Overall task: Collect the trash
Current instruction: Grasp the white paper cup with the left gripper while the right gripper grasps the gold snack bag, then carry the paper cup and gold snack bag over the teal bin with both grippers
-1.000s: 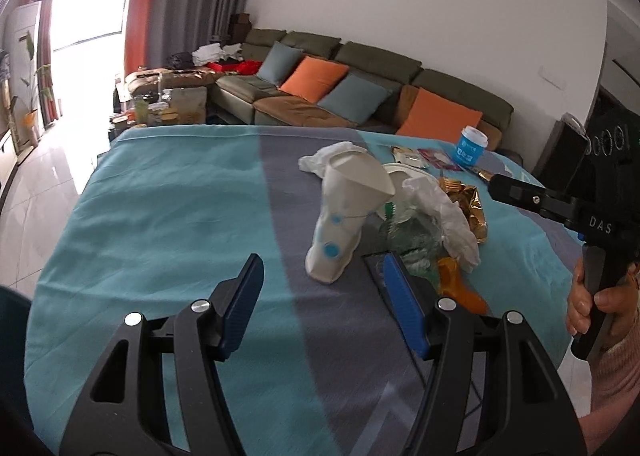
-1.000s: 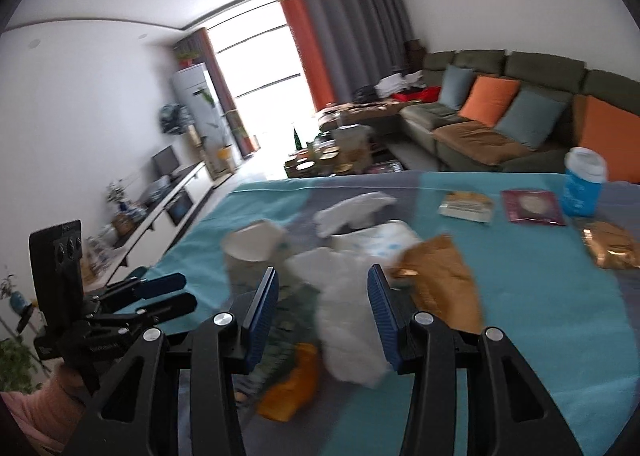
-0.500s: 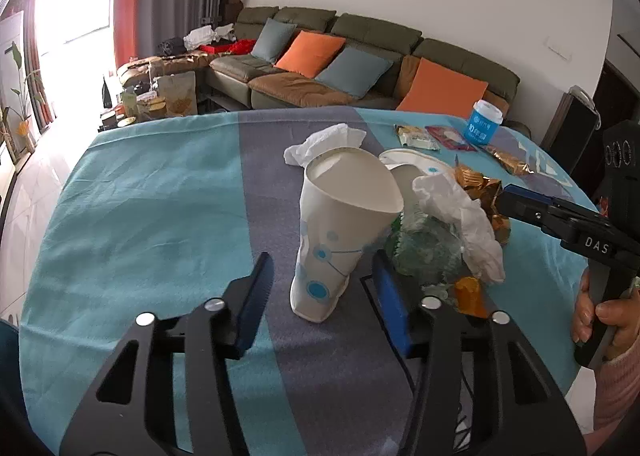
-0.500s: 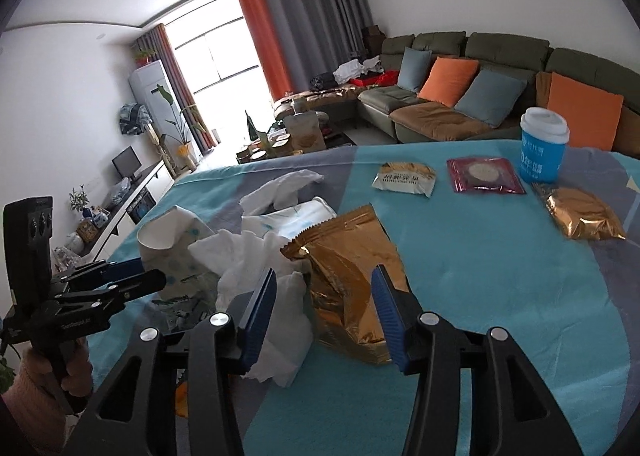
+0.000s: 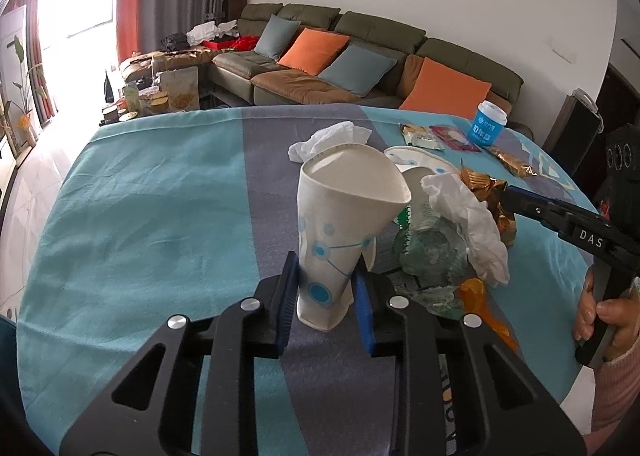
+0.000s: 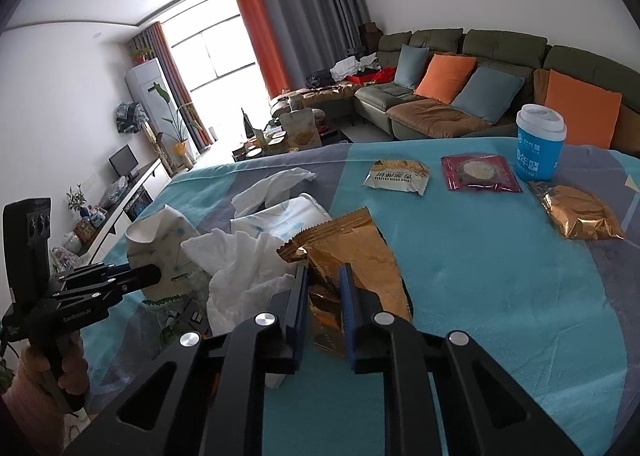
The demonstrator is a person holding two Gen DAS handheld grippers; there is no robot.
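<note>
My left gripper (image 5: 325,276) is shut on the base of a crumpled white paper cup with blue dots (image 5: 344,224), which stands tilted on the table; the cup also shows in the right wrist view (image 6: 160,240). My right gripper (image 6: 323,288) is shut on a torn gold foil wrapper (image 6: 352,256). Beside it lie a crumpled white tissue (image 6: 240,264), a crushed clear plastic bottle (image 5: 432,252) and an orange wrapper (image 5: 476,296).
The table has a teal and grey cloth (image 5: 160,224). At the far side lie a blue cup with a white lid (image 6: 538,148), a red packet (image 6: 478,172), a cracker packet (image 6: 398,176), another gold packet (image 6: 580,212) and a white tissue (image 6: 276,188). A sofa stands behind.
Both grippers moved forward and closed: the left onto the paper cup's base, the right onto the gold wrapper. Both were open half a second ago.
</note>
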